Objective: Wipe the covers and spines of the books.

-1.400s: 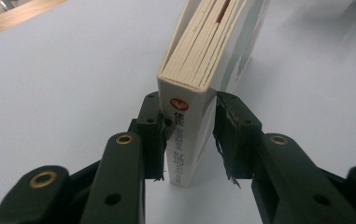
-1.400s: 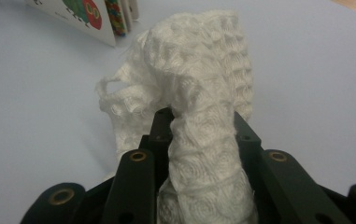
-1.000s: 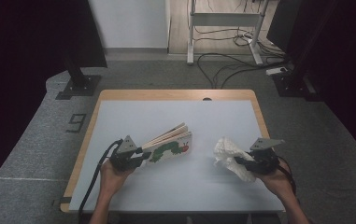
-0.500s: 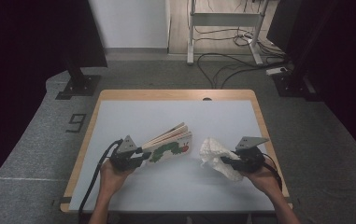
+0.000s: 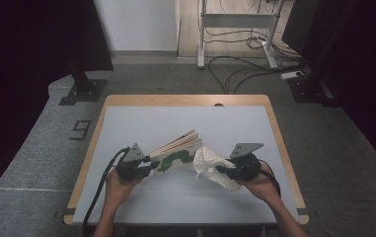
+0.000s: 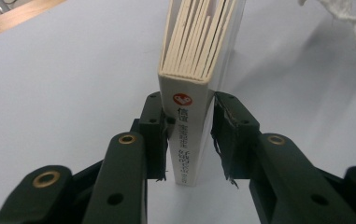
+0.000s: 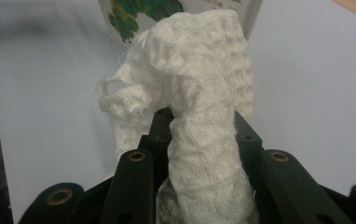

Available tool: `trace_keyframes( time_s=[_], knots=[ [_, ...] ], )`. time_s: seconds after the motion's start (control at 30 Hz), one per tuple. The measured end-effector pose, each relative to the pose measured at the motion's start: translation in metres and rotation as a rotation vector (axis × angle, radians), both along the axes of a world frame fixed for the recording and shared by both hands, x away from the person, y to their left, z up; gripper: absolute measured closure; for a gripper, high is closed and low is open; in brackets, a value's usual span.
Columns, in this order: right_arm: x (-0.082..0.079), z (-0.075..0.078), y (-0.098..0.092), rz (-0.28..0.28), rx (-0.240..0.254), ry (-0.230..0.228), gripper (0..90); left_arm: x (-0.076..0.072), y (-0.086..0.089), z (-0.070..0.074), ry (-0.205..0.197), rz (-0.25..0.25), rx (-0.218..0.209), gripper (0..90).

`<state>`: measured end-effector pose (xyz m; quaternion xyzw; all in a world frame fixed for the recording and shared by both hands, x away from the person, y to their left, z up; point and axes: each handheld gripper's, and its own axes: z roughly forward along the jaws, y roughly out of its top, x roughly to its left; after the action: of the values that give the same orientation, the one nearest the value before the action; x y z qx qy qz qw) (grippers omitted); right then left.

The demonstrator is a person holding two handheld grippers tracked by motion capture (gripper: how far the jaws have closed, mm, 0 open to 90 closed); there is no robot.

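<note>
A thick board book [image 5: 178, 152] with a white cover and a green picture stands tilted on the pale table [image 5: 141, 123], its pages fanned apart. My left gripper [image 5: 148, 162] is shut on the book's spine [image 6: 188, 135], one pad on each side of it. My right gripper [image 5: 221, 169] is shut on a crumpled white cloth [image 5: 211, 165], which bulges up out of the jaws [image 7: 199, 93]. The cloth's far end lies right against the book's cover [image 7: 143, 11] near its open end.
The table has a wooden rim [image 5: 185, 100]. Beyond its far edge stand a dark monitor stand [image 5: 84, 86] at the left and a metal frame with loose cables [image 5: 240, 59]. A cable [image 5: 99, 192] trails from the left gripper over the near edge.
My right hand has carried the cloth leftward across the table until it reaches the book. The left hand and the book have stayed where they were.
</note>
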<state>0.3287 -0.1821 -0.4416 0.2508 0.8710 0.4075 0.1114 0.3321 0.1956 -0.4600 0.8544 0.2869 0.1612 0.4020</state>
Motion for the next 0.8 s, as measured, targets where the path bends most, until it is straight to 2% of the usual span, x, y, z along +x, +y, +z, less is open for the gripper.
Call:
trace_keyframes(
  time_s=[0.8],
  knots=[
    [0.011, -0.003, 0.084, 0.153, -0.004, -0.003, 66.9, 0.0, -0.001, -0.001, -0.009, -0.002, 0.008, 65.7]
  ],
)
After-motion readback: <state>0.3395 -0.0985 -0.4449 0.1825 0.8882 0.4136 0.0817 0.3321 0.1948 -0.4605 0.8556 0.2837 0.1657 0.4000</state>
